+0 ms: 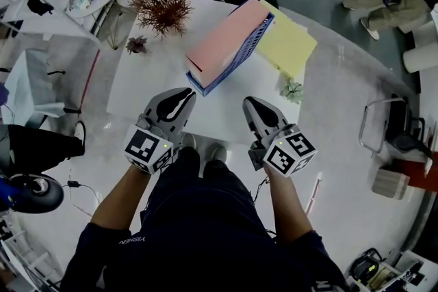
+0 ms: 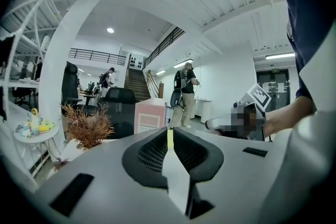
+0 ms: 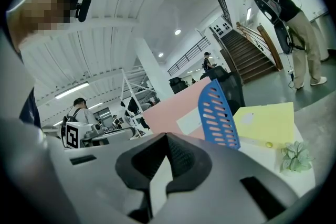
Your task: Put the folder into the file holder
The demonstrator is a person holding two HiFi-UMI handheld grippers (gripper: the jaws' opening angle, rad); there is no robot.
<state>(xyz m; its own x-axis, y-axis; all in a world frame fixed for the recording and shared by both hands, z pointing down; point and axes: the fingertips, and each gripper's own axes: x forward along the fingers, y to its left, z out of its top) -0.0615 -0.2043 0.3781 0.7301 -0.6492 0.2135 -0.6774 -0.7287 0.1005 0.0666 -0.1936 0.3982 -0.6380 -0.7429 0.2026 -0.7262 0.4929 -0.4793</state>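
Note:
A blue slotted file holder [image 1: 241, 57] [image 3: 217, 117] lies at the far middle of the white round table [image 1: 342, 99], with a pink folder [image 1: 222, 41] [image 3: 170, 105] [image 2: 149, 119] filling it. A yellow folder [image 1: 291, 44] [image 3: 268, 120] lies flat on the table just right of the holder. My left gripper [image 1: 183, 94] [image 2: 169, 132] is shut and empty over the table's near edge, short of the holder's near end. My right gripper [image 1: 250, 103] [image 3: 165, 138] hovers beside it, also shut with nothing between its jaws.
A dried reddish plant [image 1: 163, 5] [image 2: 86, 126] stands at the table's far left, with a small dark plant [image 1: 137, 44] in front of it. A small green succulent [image 1: 292, 89] [image 3: 296, 157] sits near the yellow folder. A chair [image 1: 387, 126] stands to the right.

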